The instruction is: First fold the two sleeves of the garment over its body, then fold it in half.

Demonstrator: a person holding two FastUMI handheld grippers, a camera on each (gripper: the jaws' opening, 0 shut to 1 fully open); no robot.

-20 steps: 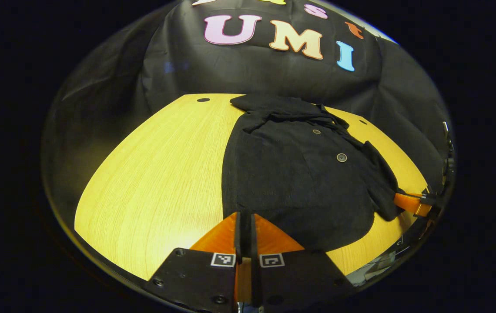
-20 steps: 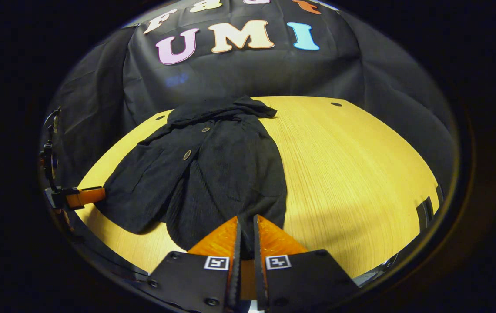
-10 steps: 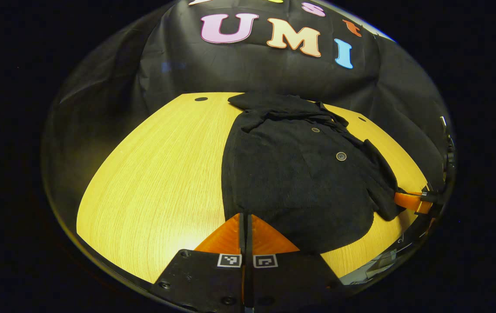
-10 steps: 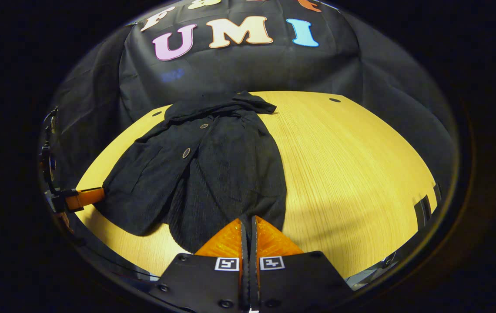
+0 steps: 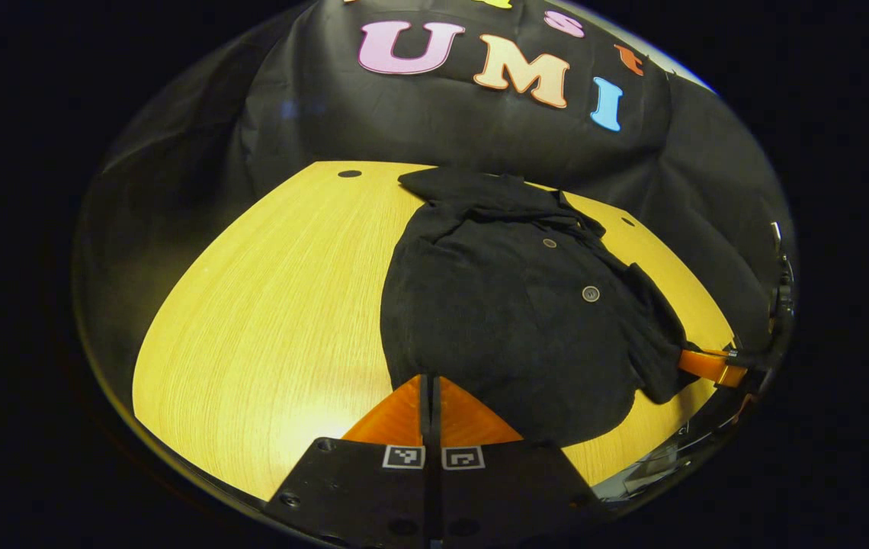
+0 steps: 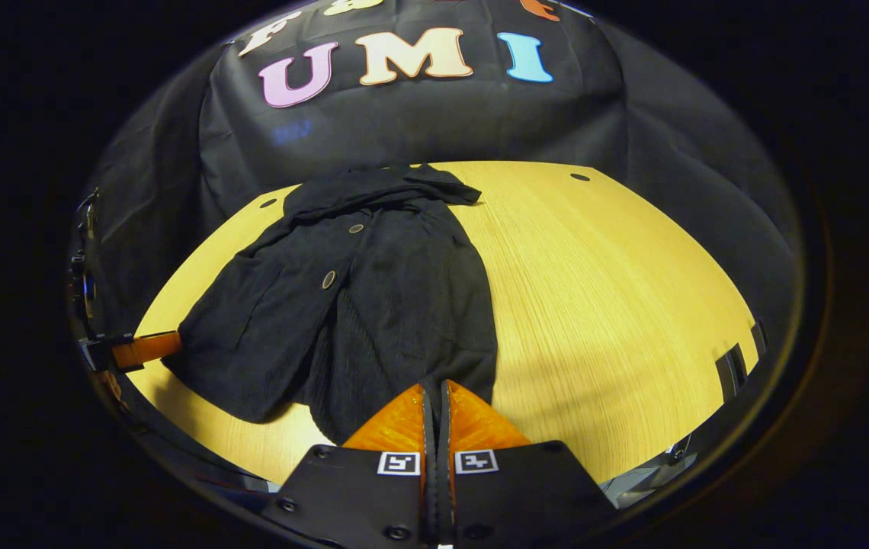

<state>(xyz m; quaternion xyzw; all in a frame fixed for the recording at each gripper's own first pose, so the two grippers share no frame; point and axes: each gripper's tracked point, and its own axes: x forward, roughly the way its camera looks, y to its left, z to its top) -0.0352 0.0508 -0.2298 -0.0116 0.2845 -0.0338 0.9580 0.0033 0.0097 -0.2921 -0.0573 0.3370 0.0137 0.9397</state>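
Note:
A black buttoned garment (image 5: pixel 511 305) lies lengthwise on the wooden table (image 5: pixel 267 305), collar at the far end by the wall and hem toward me. Its sides look folded inward over the body. In the left gripper view my left gripper (image 5: pixel 429 385) is shut on the hem's left corner. In the right gripper view my right gripper (image 6: pixel 435 393) is shut on the hem's right corner of the garment (image 6: pixel 373 305). Each gripper also appears in the other's view, at the garment's far corner: the right gripper (image 5: pixel 701 364) and the left gripper (image 6: pixel 146 348).
Bare table (image 6: pixel 617 290) stretches out on both sides of the garment. A small dark hole (image 5: pixel 349 174) sits near the far table edge, and another hole (image 6: pixel 578 177) is near the far right. The black cloth wall stands right behind the collar.
Both grippers' fingers stood slightly apart around the hem a second ago and have since closed on it. The near hem has bunched a little.

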